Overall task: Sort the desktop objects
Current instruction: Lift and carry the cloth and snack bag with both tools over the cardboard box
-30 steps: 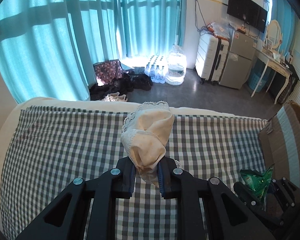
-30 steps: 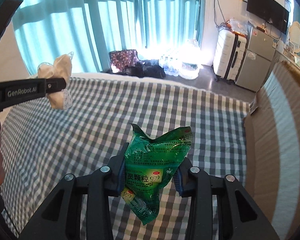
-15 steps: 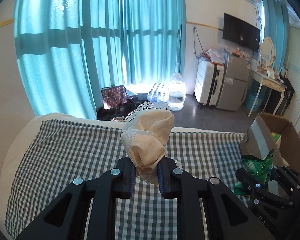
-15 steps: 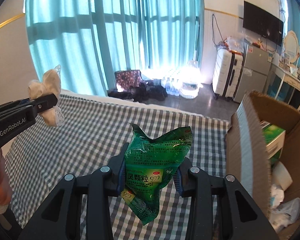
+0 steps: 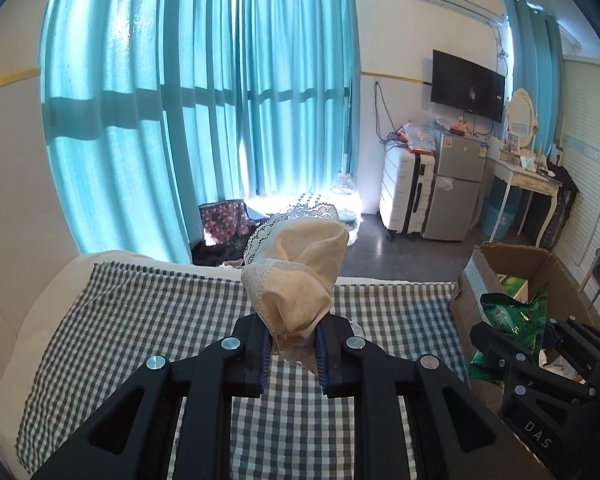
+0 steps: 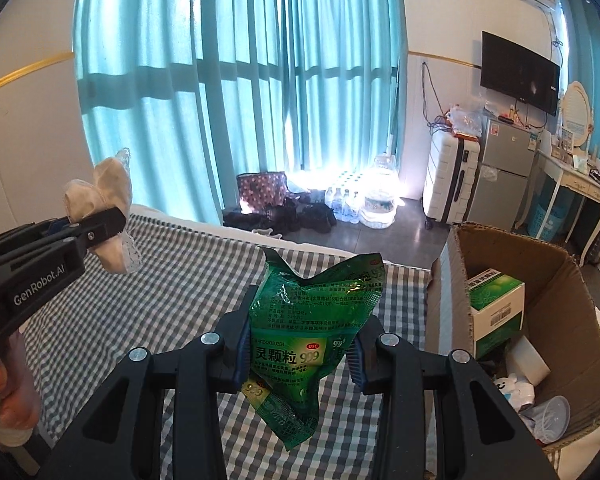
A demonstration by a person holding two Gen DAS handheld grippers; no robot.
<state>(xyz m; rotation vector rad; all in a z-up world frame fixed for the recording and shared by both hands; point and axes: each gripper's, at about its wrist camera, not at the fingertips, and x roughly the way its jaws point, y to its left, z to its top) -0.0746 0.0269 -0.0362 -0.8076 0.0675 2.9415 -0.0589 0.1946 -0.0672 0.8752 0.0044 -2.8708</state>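
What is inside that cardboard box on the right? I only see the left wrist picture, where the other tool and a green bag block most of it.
Observer: The right wrist view looks into the cardboard box: a green-and-white carton stands against its near wall.
Operator: Anything else?
Observer: Yes, a clear plastic cup lies on its side near the bottom.
Operator: Can you read the green bag?
Observer: The green bag, clamped in the right gripper, shows "999" and Chinese print.
Operator: Who holds my tool?
Observer: A hand grips the left gripper, which pinches a beige cloth.
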